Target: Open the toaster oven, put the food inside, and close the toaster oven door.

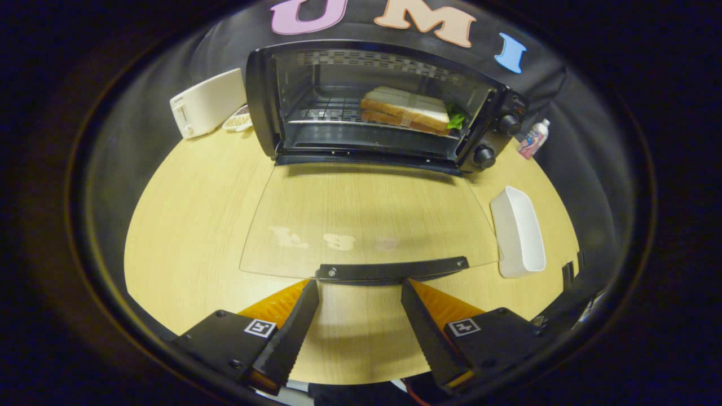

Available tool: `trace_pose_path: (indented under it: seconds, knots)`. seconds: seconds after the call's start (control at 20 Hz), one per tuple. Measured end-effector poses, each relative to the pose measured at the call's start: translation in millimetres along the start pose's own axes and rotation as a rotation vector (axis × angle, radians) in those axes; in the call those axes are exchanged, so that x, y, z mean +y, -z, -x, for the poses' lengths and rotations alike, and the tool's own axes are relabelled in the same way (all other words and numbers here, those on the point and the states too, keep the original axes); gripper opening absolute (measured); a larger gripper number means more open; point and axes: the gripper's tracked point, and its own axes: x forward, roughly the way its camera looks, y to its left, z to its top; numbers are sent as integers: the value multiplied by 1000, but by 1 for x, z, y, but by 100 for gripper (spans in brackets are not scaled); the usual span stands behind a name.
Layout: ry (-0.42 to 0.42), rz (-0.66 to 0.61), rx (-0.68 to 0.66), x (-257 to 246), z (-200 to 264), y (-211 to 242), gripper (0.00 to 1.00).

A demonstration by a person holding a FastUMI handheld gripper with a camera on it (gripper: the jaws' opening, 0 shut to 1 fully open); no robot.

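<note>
Gripper (360, 285): two long wedge-shaped fingers (293, 324), inner faces ribbed with fine serrations. Each finger runs back into a boxy black mounting block (225, 341) with rounded corners; small screws are visible on the block tops. One square white fiducial tag with a black pattern (259, 327) sits on each block near the finger base. The fingers stand parted, nothing between them.

One toaster oven (383, 107), one sandwich (407, 110), one white toaster (206, 102), one white tray (519, 232), one bottle (534, 138)
</note>
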Motion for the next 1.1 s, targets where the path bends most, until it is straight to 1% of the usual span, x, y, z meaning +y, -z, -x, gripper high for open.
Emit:
trace_pose_path:
  seconds: [0.2,0.45,0.7,0.95,1.1]
  knots:
    - [-1,-7,-14,0,4,-6,95]
    - [8,-12,-100,-4,24,-29,95]
    - [53,3,-164,-9,45,-63,95]
    - [89,1,-260,-11,62,-110,95]
    - [117,24,-293,-12,67,-130,96]
